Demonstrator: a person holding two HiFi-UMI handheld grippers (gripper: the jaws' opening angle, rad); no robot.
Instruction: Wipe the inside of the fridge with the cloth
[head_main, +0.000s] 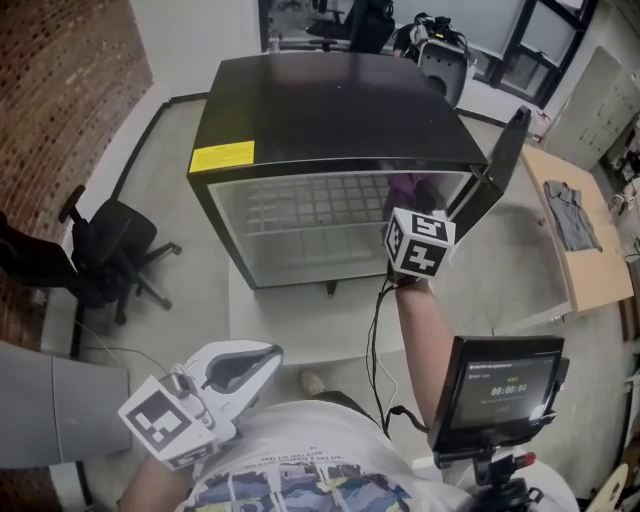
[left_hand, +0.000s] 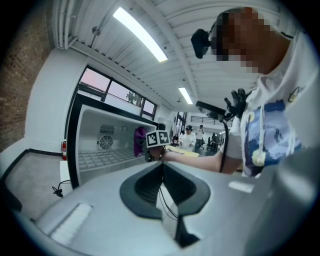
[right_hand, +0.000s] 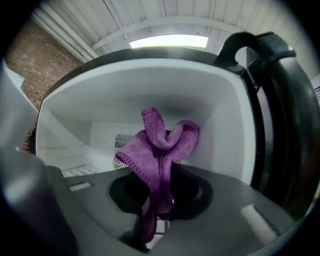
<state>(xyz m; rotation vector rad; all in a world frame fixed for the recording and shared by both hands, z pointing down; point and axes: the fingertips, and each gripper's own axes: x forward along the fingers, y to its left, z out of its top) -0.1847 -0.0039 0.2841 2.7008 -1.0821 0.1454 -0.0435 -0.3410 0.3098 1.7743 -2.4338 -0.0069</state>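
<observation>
Nearest, low at left by the chest: left hand-held gripper, jaws pressed together, nothing between. Farther right: right hand-held gripper clamped on bunched fuzzy purple cloth, reaching into right side of small black fridge with white interior, door open, cloth near white right wall.
</observation>
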